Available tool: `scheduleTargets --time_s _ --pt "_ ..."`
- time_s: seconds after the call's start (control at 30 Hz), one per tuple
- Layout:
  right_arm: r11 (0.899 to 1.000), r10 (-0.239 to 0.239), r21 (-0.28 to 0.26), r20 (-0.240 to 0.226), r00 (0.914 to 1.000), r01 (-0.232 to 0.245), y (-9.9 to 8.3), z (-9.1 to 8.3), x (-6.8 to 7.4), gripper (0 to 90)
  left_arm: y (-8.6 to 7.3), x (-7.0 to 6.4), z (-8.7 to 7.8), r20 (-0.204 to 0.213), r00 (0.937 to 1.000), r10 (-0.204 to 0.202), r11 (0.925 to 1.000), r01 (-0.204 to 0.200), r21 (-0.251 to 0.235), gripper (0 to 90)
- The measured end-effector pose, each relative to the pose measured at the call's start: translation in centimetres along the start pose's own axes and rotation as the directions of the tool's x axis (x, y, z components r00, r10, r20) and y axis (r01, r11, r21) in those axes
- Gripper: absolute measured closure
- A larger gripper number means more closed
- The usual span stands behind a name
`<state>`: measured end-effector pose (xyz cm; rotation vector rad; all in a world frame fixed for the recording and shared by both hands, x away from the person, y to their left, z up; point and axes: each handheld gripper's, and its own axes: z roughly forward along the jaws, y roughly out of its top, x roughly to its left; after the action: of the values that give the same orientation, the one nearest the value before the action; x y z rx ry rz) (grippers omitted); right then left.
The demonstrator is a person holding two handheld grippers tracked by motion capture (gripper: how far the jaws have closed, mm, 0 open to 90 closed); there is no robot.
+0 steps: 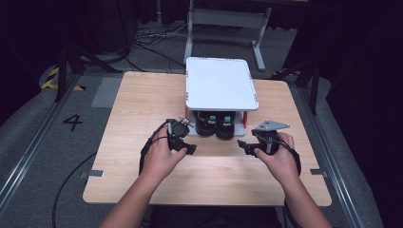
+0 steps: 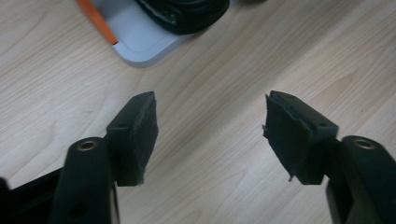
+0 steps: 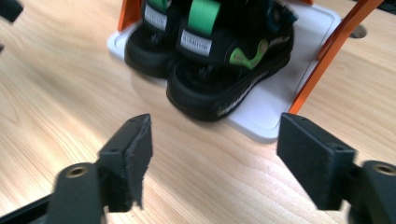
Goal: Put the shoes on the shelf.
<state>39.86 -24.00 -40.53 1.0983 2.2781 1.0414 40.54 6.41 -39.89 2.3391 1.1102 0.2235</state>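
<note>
Both grippers empty and spread wide, hovering over bare table (image 1: 142, 99). The pair of black sandals (image 3: 210, 60) sits on the bottom shelf of the white rack (image 1: 221, 83), heels poking out toward me. From my right gripper (image 3: 219, 161) the sandals lie dead ahead and near, heel first, long axis running away under the shelf. My left gripper (image 2: 210, 133) points at wood, rack corner off to its upper left. I judge the right one better lined up for the grab
</note>
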Motion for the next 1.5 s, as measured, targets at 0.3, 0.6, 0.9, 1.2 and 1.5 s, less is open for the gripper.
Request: scheduleTargets --time_s 0.3,0.6,0.9,1.2,1.5 --pt "1.0 -0.01 -0.013 -0.013 0.9999 0.01 -1.8 2.6 0.3 38.7 0.0 -0.2 3.9 0.023 0.9986 -0.049 0.997 0.05 -0.059 40.0" --pt "0.996 0.077 -0.047 -0.013 0.997 -0.077 -2.4 5.6 -0.3 40.3 1.5 0.2 6.3 0.011 0.9948 -0.101 0.9827 0.102 -0.155 38.5" --pt "0.994 0.07 -0.089 -0.007 0.9975 -0.071 -1.9 7.7 -0.3 40.4 2.6 0.1 8.6 -0.051 0.9931 -0.106 0.9751 0.093 -0.201 30.3" --pt "0.995 0.031 -0.099 -0.015 0.9994 -0.033 -1.2 8.6 -1.5 51.1 3.3 1.6 10.5 -0.075 0.9947 -0.07 0.9632 0.047 -0.264 28.9" --pt "0.991 0.027 -0.131 0.01 0.9996 -0.026 -0.4 10.3 -3.1 47.9 3.9 3.1 11.7 -0.064 0.992 -0.108 0.9372 0.081 -0.339 29.8"
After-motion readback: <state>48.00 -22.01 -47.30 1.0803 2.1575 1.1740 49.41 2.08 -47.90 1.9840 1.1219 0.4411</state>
